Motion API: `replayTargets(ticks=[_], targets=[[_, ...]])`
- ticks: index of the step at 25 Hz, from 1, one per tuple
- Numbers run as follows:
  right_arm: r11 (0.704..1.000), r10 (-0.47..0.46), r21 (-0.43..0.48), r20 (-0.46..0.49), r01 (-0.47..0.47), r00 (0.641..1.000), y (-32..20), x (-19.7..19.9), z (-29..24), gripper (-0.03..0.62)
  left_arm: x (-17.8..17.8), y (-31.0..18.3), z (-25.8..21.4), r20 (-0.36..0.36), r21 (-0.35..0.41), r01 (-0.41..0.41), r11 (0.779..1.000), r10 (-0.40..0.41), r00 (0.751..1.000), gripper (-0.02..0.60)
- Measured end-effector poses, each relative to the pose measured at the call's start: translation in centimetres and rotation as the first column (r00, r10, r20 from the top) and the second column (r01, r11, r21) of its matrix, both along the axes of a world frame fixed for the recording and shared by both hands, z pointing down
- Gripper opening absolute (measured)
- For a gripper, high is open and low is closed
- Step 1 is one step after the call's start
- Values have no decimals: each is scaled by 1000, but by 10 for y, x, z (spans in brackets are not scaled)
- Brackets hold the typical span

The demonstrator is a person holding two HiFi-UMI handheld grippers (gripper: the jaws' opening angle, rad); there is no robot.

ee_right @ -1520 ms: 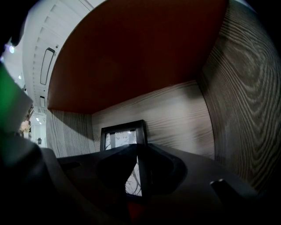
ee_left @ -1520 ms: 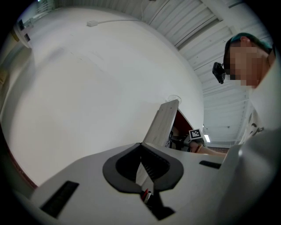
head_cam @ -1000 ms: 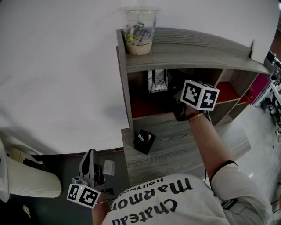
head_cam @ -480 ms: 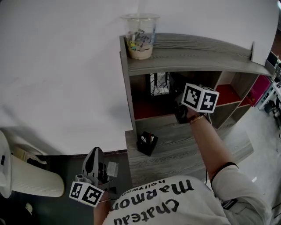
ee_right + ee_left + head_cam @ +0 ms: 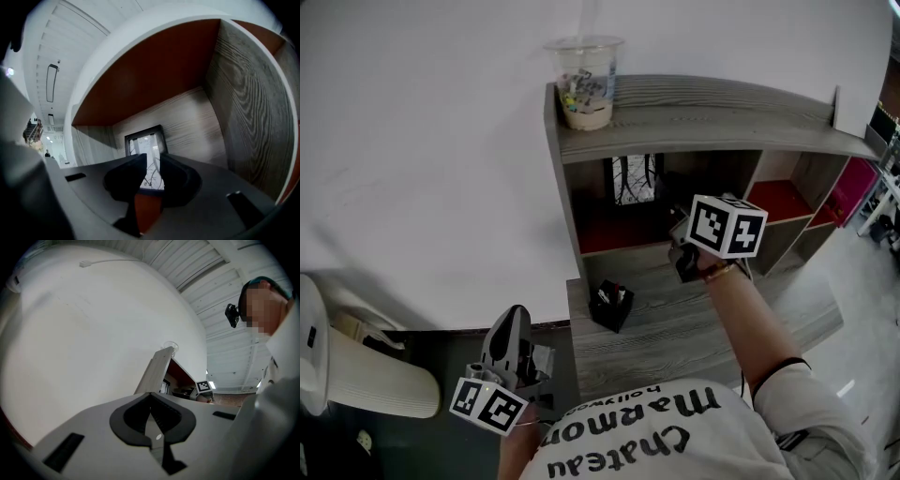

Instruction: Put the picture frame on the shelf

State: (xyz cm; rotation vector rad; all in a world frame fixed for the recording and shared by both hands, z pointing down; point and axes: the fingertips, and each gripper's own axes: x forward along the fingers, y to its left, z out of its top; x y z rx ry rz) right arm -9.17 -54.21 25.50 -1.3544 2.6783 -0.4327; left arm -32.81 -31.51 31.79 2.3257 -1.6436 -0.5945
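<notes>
A stray nudge from the right gripper [image 5: 151, 160], its jaws narrowly apart and empty, could topple the picture frame [image 5: 144, 139] propped inside the shelf [image 5: 703, 103].

The shelf [image 5: 722, 98] bears a cup [image 5: 583, 80] on top, a picture frame [image 5: 635, 178] inside, seemingly a pen holder [image 5: 609, 302] lower.

Left tool [image 5: 512, 323] held low and tucked in by the body, jaws pressed together, tips pointing forward. Right tool [image 5: 682, 251] out ahead of a stretched right forearm [image 5: 748, 314], jaws a narrow gap apart.
</notes>
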Motion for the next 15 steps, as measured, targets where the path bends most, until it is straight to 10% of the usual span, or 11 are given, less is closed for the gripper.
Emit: replayTargets(ticks=[15], targets=[[988, -155, 1, 25, 155, 988, 92, 15, 2, 51, 80, 32, -30, 57, 36, -54, 998, 52, 997, 17]])
